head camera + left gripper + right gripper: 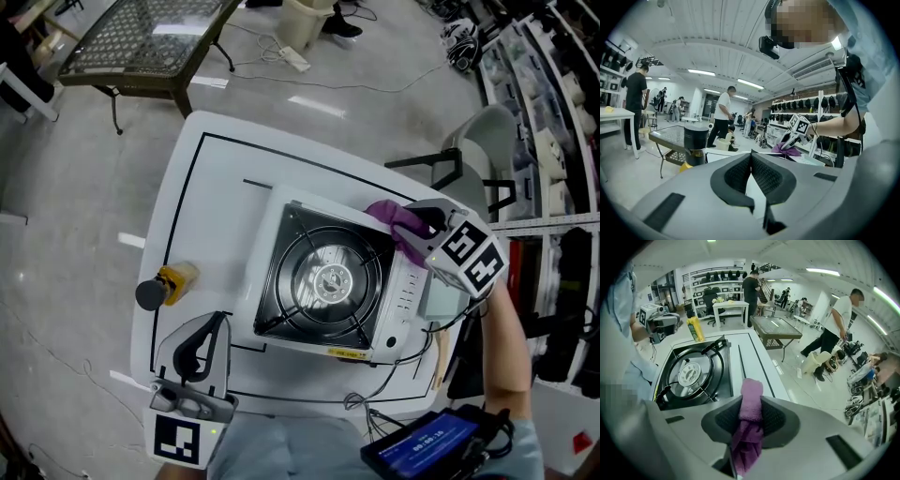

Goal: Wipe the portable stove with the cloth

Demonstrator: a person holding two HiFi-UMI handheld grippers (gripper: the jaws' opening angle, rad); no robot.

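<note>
The right gripper (412,232) is pinching a purple cloth (389,216). In the right gripper view the cloth (751,401) is squeezed between the two dark pads, and one end pokes out past the tips. It looks soft and fuzzy, like a little towel.

The stove (326,279) sits on the right half of the white table (216,206), near the right edge. It is a flat box, and its long side runs from left to right, turned a little. The cloth hangs over the stove's far right corner. I cannot tell if it touches yet. From that gripper, nearly all of the stove lies to the left and toward the person. I think the wipe must sweep that way.

The stove has a smooth white body and a shiny black top. A round silver burner (688,374) sits in the middle with black prongs around it. The prongs stick up, so the cloth may catch on them.

The left gripper (217,323) is at the table's near left corner, well apart from the stove. Its pads (761,176) are pressed together at the tips with nothing between them. So the right hand is much nearer. A yellow bottle (167,284) with a dark cap stands at the table's left edge.
</note>
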